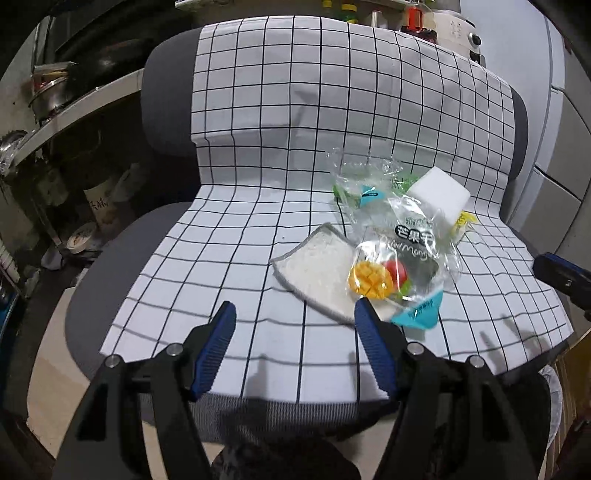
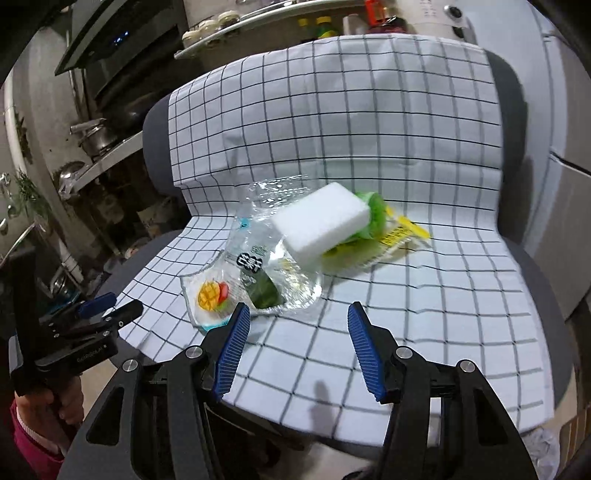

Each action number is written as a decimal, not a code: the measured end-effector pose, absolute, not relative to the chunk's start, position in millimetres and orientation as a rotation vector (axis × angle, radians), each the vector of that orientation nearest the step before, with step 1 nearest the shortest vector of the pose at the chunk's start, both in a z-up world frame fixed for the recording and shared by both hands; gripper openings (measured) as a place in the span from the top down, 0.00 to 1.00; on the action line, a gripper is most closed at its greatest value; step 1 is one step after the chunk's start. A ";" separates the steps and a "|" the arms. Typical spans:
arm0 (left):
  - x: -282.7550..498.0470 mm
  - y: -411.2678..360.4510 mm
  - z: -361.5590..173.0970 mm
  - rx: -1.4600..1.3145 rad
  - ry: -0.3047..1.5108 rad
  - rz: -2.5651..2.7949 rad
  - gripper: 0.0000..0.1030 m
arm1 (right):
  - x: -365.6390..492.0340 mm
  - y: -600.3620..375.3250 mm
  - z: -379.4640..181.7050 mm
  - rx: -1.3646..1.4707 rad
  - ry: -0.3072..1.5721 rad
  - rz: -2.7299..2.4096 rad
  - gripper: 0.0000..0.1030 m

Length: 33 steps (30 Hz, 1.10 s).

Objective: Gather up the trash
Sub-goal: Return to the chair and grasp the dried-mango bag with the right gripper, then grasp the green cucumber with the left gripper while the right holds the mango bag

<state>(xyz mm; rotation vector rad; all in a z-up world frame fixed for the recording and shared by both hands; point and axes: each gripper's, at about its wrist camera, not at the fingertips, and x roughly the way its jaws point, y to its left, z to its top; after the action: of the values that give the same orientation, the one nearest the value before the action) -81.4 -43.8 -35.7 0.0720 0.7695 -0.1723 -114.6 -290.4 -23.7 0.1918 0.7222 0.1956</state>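
Observation:
A clear dried-mango wrapper (image 1: 402,258) (image 2: 258,273) lies on the checked cloth (image 1: 258,229) (image 2: 424,280) on a grey chair seat. Behind it are a white sponge block (image 1: 439,195) (image 2: 321,225), a clear wrapper with green print (image 1: 354,181) (image 2: 373,210) and a yellow-printed wrapper (image 1: 463,221) (image 2: 399,236). A white grey-edged rag (image 1: 317,273) lies partly under the mango wrapper. My left gripper (image 1: 295,314) is open and empty, just in front of the rag. My right gripper (image 2: 297,314) is open and empty, in front of the pile; it also shows at the edge of the left wrist view (image 1: 561,277).
The grey chair (image 1: 166,110) (image 2: 532,266) has a high back covered by the cloth. Kitchen shelves with pots (image 1: 55,96) (image 2: 96,136) stand to the left. Bottles and jars (image 1: 417,18) (image 2: 317,26) stand behind the chair. White cabinets (image 1: 569,147) are on the right.

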 end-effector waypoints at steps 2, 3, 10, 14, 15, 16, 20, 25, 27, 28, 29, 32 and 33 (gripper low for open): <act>-73.8 -45.7 -39.4 0.063 0.772 -0.182 0.37 | -97.2 -285.5 -30.1 0.206 0.741 0.223 0.53; -70.0 -47.1 -41.4 0.062 0.779 -0.181 0.37 | -91.1 -283.5 -33.6 0.209 0.752 0.231 0.56; -54.1 -51.4 -52.0 0.072 0.812 -0.176 0.37 | -44.6 -259.9 -59.3 0.233 0.809 0.277 0.56; -50.8 -51.3 -55.8 0.068 0.824 -0.176 0.37 | -21.1 -246.5 -69.7 0.236 0.836 0.309 0.56; -50.3 -51.7 -56.1 0.069 0.826 -0.176 0.37 | -17.1 -244.8 -71.0 0.240 0.837 0.314 0.56; -50.3 -52.2 -56.5 0.072 0.828 -0.177 0.37 | -12.9 -243.7 -72.6 0.247 0.842 0.317 0.56; -51.4 -49.3 -55.9 0.078 0.828 -0.164 0.37 | -11.9 -242.3 -69.4 0.280 0.839 0.323 0.69; -57.1 -41.3 -48.4 0.074 0.813 -0.146 0.37 | -50.4 -256.9 -28.7 0.309 0.701 0.369 0.98; -58.2 -41.1 -45.0 0.073 0.807 -0.144 0.37 | -74.9 -274.8 -5.7 0.312 0.624 0.346 0.99; -58.6 -42.1 -44.0 0.074 0.806 -0.145 0.37 | -81.9 -281.5 1.2 0.305 0.603 0.323 0.99; -58.9 -44.8 -43.1 0.077 0.805 -0.150 0.37 | -95.2 -293.6 10.9 0.290 0.573 0.281 0.99; -58.6 -59.0 -42.5 0.095 0.802 -0.173 0.37 | -115.6 -316.3 22.2 0.237 0.548 0.152 0.99; -58.4 -65.2 -43.0 0.099 0.803 -0.184 0.37 | -123.2 -324.5 23.1 0.210 0.546 0.090 0.98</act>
<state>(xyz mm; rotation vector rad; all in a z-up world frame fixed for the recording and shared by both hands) -58.4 -65.2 -43.0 0.0993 0.8030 -0.1838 -123.2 -324.5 23.1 0.2101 0.5461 0.0897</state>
